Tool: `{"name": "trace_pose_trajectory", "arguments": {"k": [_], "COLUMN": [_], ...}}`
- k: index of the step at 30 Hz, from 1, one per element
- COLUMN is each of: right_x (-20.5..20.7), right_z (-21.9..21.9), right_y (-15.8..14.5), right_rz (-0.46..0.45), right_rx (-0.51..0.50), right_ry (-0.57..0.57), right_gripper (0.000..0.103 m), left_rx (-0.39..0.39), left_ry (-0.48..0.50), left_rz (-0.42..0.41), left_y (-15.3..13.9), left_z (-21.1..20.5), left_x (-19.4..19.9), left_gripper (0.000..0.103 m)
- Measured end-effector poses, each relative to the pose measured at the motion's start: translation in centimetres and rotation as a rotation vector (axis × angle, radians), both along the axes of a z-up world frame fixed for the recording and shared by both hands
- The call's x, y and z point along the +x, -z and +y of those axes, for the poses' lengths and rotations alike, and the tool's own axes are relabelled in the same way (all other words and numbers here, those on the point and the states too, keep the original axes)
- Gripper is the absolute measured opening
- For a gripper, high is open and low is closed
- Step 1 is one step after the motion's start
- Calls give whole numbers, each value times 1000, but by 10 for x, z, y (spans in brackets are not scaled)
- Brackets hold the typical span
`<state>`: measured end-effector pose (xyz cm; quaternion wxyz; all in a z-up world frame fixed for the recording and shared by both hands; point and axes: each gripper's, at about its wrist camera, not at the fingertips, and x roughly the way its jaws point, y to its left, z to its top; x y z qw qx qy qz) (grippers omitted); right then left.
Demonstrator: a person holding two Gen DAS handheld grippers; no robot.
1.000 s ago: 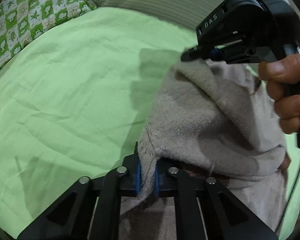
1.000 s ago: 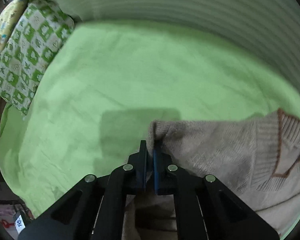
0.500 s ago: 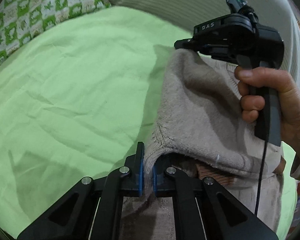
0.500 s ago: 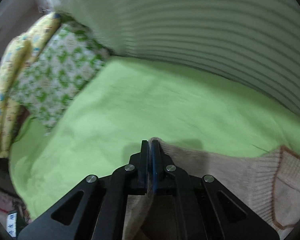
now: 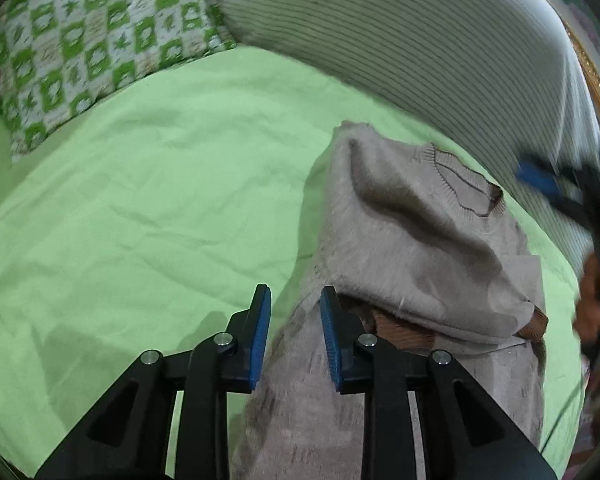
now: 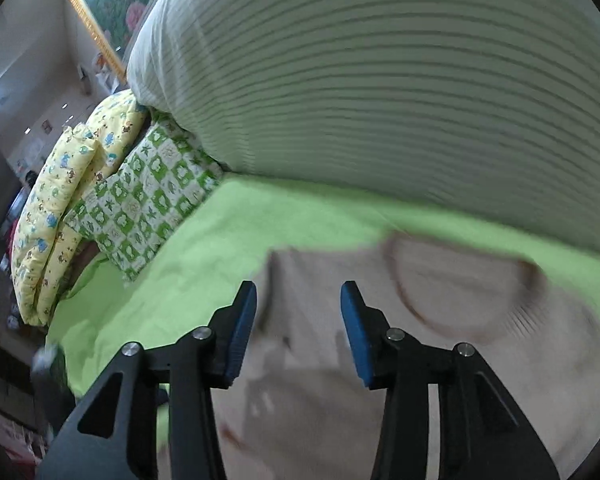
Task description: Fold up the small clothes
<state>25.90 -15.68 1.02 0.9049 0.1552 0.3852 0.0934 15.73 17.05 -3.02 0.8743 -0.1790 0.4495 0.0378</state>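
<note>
Left tongs opening, blue pads apart, nothing pinched — jumper edge loose between them. Right tongs likewise opening, wider, jumper below, not gripped. Jumper lying toward the right edge of the green sheet, one side folded over, collar up by the striped pillow. Risks, judged: folded flap springing back or bunching once released; pad snagging knit on withdrawal, dragging the fold askew.

Soft indoor light, motion-blurred fisheye edges
</note>
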Motion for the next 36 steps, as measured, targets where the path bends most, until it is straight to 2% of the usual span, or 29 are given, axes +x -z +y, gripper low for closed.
{"name": "trace_pose_trajectory", "arguments": {"k": [6,9,12,14,16,19,21,25,26,27,28,30,34,36], "right_x": [-102,-146,-175,-182,-182,-172,-158,-141,-137,-135,-135,-138,-156,-157], "right_z": [-60,-89,-116,-126,-131,-134,-134,-133,-130,-129,-129,-131,-144,-158], "right_y": [38,57,72,78,78,77,82,101,103,103,101,85,35,24], "right_rz": [115,146,172,170,158,133,183,260,272,267,265,230,142,158], "right_rx": [43,81,135,175,173,152,102,73,54,60,63,80,134,150], "right_ry": [235,387,505,539,555,556,546,504,492,482,477,472,446,433], "right_gripper": [45,45,45,45,45,45,45,45,40,30,7,7,7,7], "left_rx": [46,28,38,31,14,35,34,49,50,53,56,58,66,77], "left_ry": [109,159,199,221,248,264,265,256,252,248,245,236,222,219], "left_rz": [-12,-2,33,53,66,70,75,81,82,83,85,89,96,106], "left_y": [-7,-7,-1,5,11,17,21,27,28,30,31,33,37,41], "left_z": [-20,-26,-35,-41,-49,-59,-62,-66,-66,-66,-66,-65,-62,-62], "left_x": [44,65,86,96,105,114,122,137,141,145,148,155,164,166], "left_gripper": [28,29,29,29,29,30,30,29,29,29,30,30,30,29]}}
